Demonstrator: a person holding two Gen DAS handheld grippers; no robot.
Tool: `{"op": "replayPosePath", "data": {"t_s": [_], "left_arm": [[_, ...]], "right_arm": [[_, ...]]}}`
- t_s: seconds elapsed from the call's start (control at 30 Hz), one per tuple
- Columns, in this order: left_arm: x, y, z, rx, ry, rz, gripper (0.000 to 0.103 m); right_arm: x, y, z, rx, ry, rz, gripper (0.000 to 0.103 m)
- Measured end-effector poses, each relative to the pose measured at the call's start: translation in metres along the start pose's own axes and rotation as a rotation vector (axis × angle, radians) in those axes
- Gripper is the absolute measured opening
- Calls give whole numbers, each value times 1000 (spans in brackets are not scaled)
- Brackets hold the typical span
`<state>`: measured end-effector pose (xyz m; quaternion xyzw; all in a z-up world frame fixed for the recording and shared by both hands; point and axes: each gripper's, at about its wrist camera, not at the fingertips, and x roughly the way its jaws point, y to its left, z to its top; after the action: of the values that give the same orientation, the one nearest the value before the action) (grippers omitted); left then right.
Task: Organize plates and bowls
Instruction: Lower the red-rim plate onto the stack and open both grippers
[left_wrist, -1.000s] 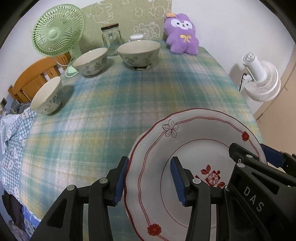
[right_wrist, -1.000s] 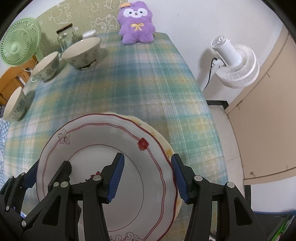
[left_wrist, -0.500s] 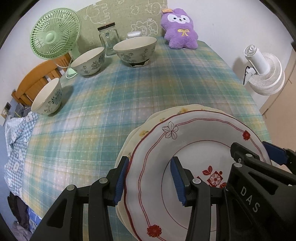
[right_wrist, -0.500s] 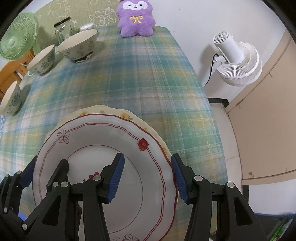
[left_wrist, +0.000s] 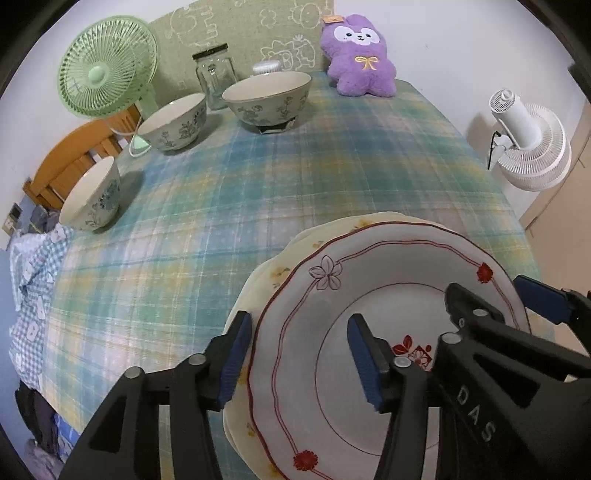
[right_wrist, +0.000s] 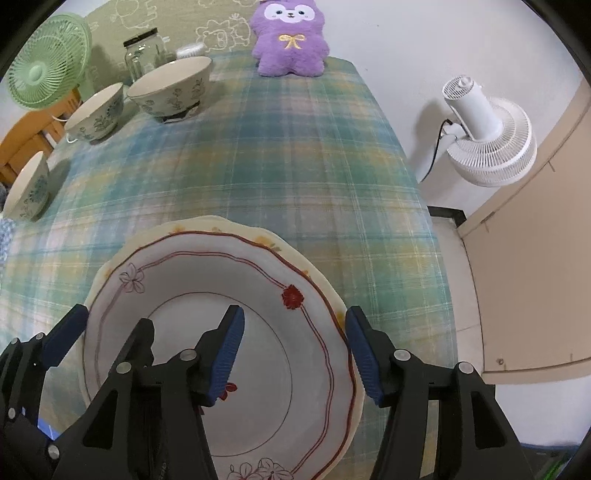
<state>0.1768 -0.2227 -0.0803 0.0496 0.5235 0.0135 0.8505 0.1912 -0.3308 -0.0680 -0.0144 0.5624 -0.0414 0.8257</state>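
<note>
Left wrist view: the left claw (left_wrist: 299, 354) is spread, straddling the left rim of the red-flowered plate (left_wrist: 388, 295), which lies on a yellow-flowered plate (left_wrist: 295, 251) at the table's (left_wrist: 258, 184) near right. Right wrist view: the right claw (right_wrist: 295, 354), likewise spread, straddles the red-flowered plate's (right_wrist: 203, 295) right rim.

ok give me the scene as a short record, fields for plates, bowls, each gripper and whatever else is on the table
plates: red-trimmed plate over yellow-flowered plate
bowls: three, apart: large bowl, middle bowl, small bowl
left gripper: open, straddling red-trimmed plate's left rim
right gripper: open, straddling its right rim
other: glass jar, purple plush, green fan
</note>
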Motion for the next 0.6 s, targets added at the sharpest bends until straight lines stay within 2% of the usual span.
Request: {"op": "replayPosePath", "data": {"t_s": [0.17, 0.27, 0.6], "left_arm": [[-13, 13, 4, -39, -21, -26, 70], [-29, 22, 7, -59, -54, -38, 80], [-77, 52, 17, -85, -147, -42, 81]], "right_arm": [[-21, -4, 1, 5, -63, 47, 73], [-39, -4, 3, 14, -105, 84, 76], [-93, 25, 12, -29, -202, 144, 76]]}}
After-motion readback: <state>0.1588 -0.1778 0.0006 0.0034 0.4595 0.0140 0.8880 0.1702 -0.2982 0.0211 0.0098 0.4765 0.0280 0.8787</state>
